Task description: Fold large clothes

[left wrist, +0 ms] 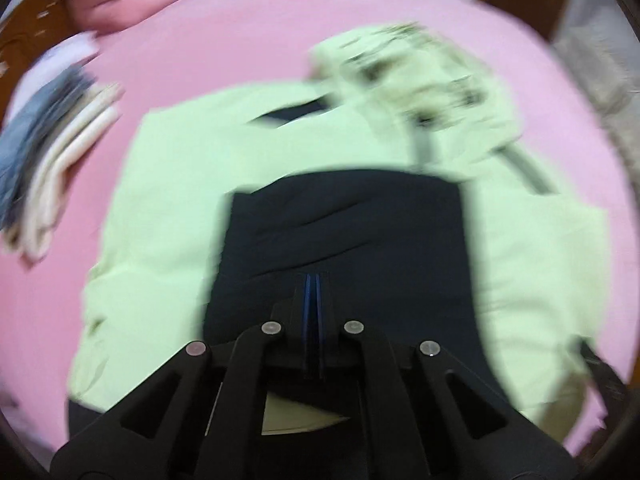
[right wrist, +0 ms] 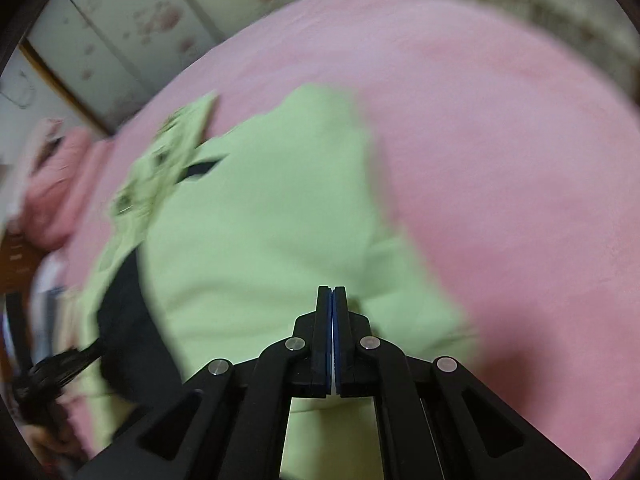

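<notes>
Both wrist views, blurred. My left claw (left wrist: 313,280) is pressed together, nothing visibly pinched, above the dark panel (left wrist: 340,232) of the light-green garment (left wrist: 160,208). My right claw (right wrist: 332,292) is likewise pressed together over the green cloth. Garment lies spread on the pink bed (left wrist: 240,40); folded stack (left wrist: 60,168) near its left edge.

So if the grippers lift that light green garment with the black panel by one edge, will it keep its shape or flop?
Probably flop: the light green garment lies flat and creased on the pink bedsheet, like thin cloth. Its black panel shows soft wrinkles, so it would likely sag too. It looks light for its size, and may drag along the sheet.
</notes>
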Available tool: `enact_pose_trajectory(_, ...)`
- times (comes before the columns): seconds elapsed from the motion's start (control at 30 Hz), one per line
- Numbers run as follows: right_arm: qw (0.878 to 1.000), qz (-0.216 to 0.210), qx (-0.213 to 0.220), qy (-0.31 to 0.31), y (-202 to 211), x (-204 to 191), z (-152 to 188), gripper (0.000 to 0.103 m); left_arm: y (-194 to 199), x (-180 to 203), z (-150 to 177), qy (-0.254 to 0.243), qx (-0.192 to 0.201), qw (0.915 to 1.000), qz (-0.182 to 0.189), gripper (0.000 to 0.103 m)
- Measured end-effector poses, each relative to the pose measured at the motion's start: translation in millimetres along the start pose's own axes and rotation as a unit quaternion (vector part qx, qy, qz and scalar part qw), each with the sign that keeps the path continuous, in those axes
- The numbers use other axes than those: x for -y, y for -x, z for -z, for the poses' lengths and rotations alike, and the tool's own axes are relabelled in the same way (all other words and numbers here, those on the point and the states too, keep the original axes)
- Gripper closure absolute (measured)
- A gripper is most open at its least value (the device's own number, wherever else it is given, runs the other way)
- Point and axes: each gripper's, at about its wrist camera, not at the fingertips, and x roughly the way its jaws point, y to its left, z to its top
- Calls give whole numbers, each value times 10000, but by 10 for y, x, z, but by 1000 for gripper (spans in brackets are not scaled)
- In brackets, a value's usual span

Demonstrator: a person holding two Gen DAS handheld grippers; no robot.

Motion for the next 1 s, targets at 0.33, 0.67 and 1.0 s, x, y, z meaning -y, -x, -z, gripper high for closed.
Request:
enact_pose_trajectory(0.33,9873,-1145,-959,535,-798,-931,-552,103,-890,248,-404,-427,-795,9955,-304,102)
enact_pose_trajectory(0.67,9972,-391,-369,522,-869,-173,-1181,103,-1151,-111,-681,-552,-583,9944,-691,102)
enact_pose_trajectory(1.0,9964,101,613,-570,-384,372,-1307,103,-803,119,-692,-904,-225,9915,-904,102)
